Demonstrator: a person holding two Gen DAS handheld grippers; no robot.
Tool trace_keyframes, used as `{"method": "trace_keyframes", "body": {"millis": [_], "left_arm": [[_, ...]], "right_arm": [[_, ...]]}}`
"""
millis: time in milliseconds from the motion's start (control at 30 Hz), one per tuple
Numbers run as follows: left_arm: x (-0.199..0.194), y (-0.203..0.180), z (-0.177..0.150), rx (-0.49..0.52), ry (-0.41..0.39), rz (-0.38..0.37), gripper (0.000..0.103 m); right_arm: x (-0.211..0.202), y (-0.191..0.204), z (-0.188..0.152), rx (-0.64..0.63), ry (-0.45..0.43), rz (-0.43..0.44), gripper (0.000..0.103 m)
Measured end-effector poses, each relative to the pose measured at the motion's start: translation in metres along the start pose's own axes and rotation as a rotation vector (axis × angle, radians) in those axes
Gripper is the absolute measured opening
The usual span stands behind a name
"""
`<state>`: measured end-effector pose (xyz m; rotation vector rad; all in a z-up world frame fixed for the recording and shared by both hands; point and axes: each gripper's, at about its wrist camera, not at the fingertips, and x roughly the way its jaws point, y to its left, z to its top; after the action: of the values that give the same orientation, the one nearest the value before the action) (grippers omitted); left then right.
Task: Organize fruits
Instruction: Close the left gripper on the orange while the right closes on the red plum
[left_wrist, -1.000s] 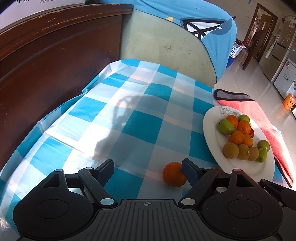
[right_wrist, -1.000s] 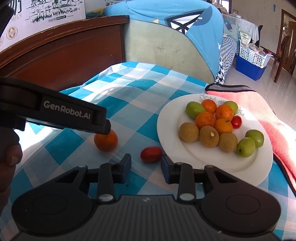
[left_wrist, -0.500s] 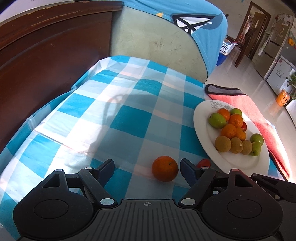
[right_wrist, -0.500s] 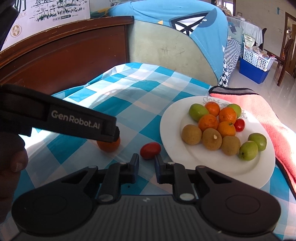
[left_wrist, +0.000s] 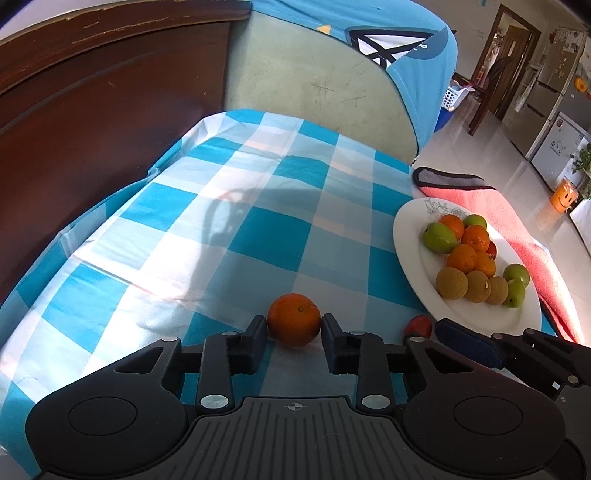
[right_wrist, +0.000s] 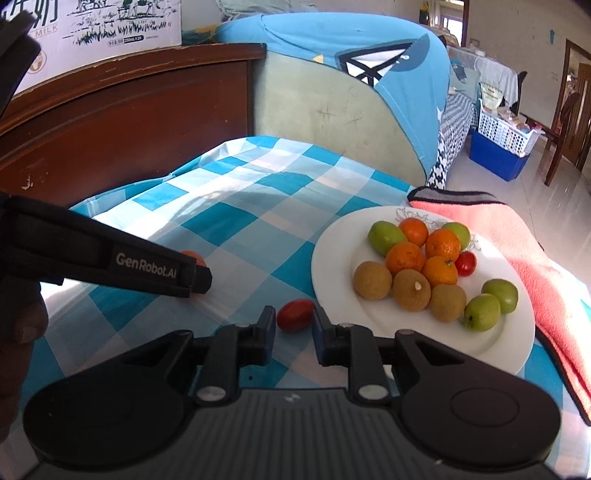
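Note:
An orange lies on the blue-checked cloth. My left gripper has its jaws closing, and both pads touch the orange's sides. In the right wrist view the left gripper hides most of that orange. A small red tomato sits between the fingertips of my right gripper. Its jaws are opening slightly, and both pads still touch the tomato. A white plate to the right holds several oranges, green fruits, brown fruits and one red tomato. The left wrist view also shows the plate and the loose tomato.
A pink towel lies under the plate's far and right side. A dark wooden headboard runs along the left, and a green cushion under a blue cloth stands at the back. A person's hand shows at the left edge.
The left jaws have come in from wide open onto the orange, which now sits centred between them. The right fingers have moved forward, so the tomato sits between their tips.

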<state>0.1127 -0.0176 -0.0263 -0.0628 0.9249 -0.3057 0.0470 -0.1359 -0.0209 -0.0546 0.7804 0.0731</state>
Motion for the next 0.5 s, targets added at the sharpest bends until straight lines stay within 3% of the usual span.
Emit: {"method": "trace_keyframes", "body": {"millis": [500], "left_arm": [[-0.005,0.008,-0.002,-0.011,0.000,0.007,0.029]], "right_arm": [[0.018,0.006,0.002,0.013,-0.009,-0.014,0.025]]}}
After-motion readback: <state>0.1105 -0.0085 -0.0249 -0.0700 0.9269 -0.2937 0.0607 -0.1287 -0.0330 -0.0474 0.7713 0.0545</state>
